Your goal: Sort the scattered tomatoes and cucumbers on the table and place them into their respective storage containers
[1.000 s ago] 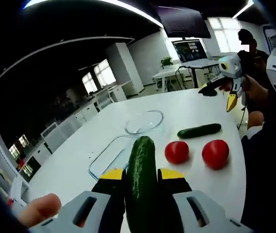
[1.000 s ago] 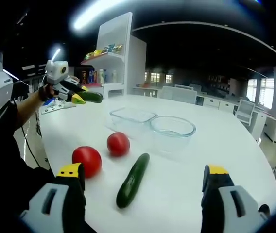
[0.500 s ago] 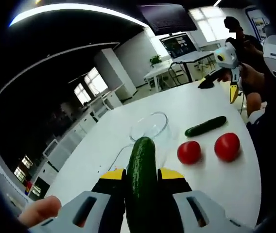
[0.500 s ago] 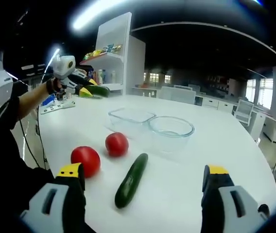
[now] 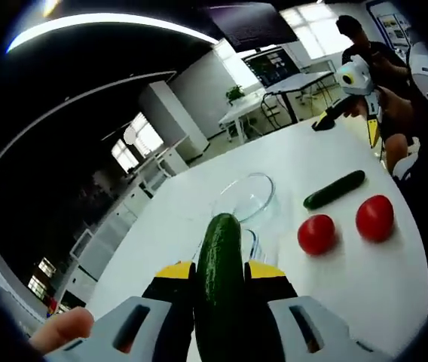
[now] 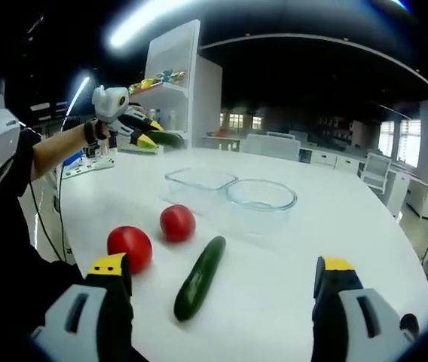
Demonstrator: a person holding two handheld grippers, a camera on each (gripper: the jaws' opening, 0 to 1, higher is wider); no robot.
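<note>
Cucumber (image 5: 218, 279) sits clamped between the jaws of the left hand-held gripper (image 5: 218, 273), its long axis running straight out along them toward the rectangular glass container (image 6: 199, 181), which lies just ahead and below, beside the round glass bowl (image 5: 244, 197). Right hand-held gripper (image 6: 218, 275) hangs wide open and empty over the table (image 6: 350, 226), nearest the second cucumber (image 6: 199, 277), which lies lengthways away from it beside the two tomatoes (image 6: 129, 246). No readable writing or brand is visible.
</note>
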